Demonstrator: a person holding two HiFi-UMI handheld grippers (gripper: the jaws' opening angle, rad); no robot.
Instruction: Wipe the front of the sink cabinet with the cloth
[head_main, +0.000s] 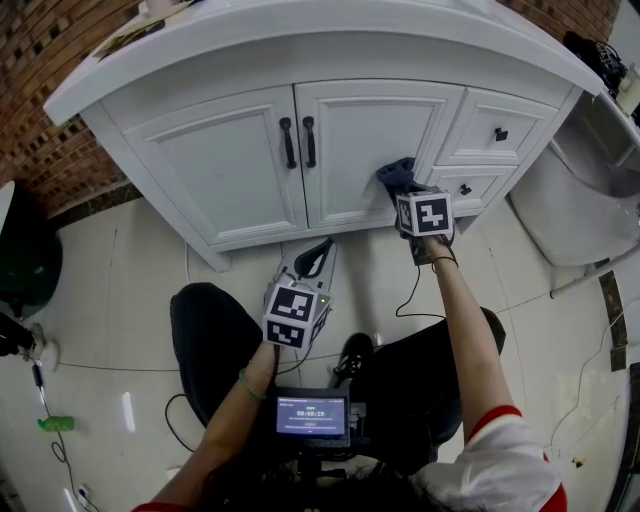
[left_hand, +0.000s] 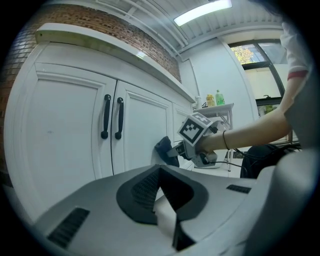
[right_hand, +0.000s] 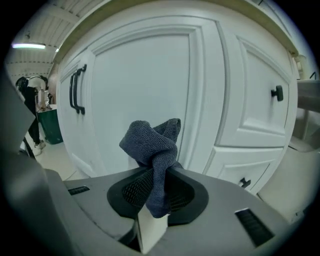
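Blue-grey cloth (right_hand: 152, 150) was pinched in the right claw (right_hand: 155, 192) at the front of the sink cabinet (head_main: 230, 160).
The cloth appeared pressed to the outer edge of the right door (head_main: 365, 140), at 1 o'clock in the head view, with the jaws closed tight on its bunched tail. The left claw (left_hand: 162, 195) was held closed and empty at 6 o'clock, below the doors. Even pressure and overlapping strokes across each panel, handles (head_main: 297, 142) included, would likely be needed.

cloth (head_main: 393, 171) half behind right gripper (head_main: 406, 192)
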